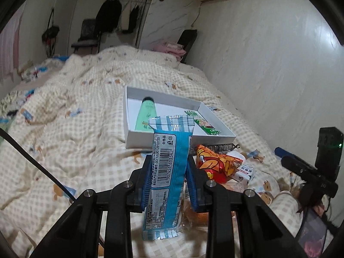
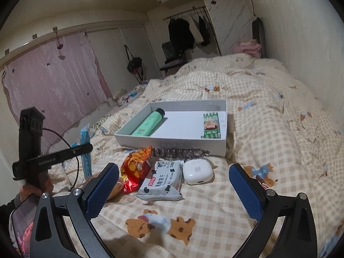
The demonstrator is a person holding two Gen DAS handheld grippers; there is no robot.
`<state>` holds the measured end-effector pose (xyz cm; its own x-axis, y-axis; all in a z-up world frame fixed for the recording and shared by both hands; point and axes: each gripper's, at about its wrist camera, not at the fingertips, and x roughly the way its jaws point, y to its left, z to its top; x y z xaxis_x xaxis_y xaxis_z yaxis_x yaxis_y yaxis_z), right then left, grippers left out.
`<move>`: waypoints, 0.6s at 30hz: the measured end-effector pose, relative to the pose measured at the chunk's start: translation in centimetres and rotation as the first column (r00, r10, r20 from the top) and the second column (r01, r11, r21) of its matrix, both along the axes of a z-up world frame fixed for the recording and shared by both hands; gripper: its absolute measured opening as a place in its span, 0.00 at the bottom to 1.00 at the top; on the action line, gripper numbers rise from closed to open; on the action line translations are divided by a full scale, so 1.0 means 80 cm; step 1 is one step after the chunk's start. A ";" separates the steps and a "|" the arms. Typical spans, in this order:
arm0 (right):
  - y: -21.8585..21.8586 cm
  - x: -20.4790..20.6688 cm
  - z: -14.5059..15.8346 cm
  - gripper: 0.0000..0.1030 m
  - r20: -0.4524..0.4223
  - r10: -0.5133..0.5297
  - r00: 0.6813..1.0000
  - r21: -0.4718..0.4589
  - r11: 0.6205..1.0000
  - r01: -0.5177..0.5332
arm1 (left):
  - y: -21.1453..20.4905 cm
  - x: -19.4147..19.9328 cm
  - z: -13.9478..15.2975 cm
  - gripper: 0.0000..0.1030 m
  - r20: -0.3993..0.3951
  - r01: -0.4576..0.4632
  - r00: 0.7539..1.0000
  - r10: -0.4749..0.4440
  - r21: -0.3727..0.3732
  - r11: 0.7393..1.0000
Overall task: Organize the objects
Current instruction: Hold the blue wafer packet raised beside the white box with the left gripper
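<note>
My left gripper [image 1: 168,161] is shut on a blue-and-white snack packet [image 1: 165,150] and holds it upright, just short of the white box [image 1: 139,138]. A green tube [image 1: 145,116] and a green snack bar [image 1: 204,124] lie in that box. My right gripper [image 2: 174,193] stands wide open and low over the bed with nothing between its pads. Ahead of it lie a cow-print biscuit packet [image 2: 161,178], a white earbud case [image 2: 197,172], a red-orange snack bag [image 2: 135,172] and a chain [image 2: 180,151]. Behind them is the white box [image 2: 172,139].
A checked quilt [image 2: 268,111] covers the bed, with a wall close along its right side. A wrapped bun [image 2: 114,185] lies by my right gripper's left finger. The other gripper's black body [image 2: 32,150] stands at the left. Pink curtains, a chair and hanging clothes are far off.
</note>
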<state>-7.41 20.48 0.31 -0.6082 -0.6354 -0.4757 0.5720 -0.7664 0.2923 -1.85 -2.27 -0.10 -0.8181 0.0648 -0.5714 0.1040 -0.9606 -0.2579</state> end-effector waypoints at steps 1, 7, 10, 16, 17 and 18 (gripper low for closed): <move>0.002 0.002 0.000 1.00 -0.009 -0.001 1.000 -0.011 1.000 0.001 | 0.003 0.002 0.000 0.31 -0.007 0.003 1.000 -0.003 -0.011 1.000; 0.010 0.015 0.000 1.00 -0.046 -0.009 0.999 -0.040 0.999 0.007 | 0.004 0.001 -0.004 0.31 -0.010 -0.022 1.000 0.022 -0.018 1.000; 0.003 0.015 -0.001 1.00 -0.041 -0.014 0.999 0.000 1.000 0.014 | 0.001 0.002 -0.006 0.31 -0.011 -0.024 1.000 0.024 0.001 1.000; -0.021 0.016 -0.004 1.00 -0.034 0.023 0.999 0.103 0.995 -0.019 | 0.001 0.003 -0.007 0.31 -0.011 -0.023 1.000 0.023 0.006 1.000; -0.024 0.015 -0.005 1.00 -0.029 0.022 0.999 0.119 0.993 -0.018 | 0.001 0.003 -0.007 0.31 -0.012 -0.023 1.000 0.023 0.005 1.000; -0.024 0.015 -0.005 1.00 -0.028 0.026 0.999 0.121 0.992 -0.022 | 0.001 0.002 -0.007 0.31 -0.014 -0.022 1.000 0.022 0.003 1.000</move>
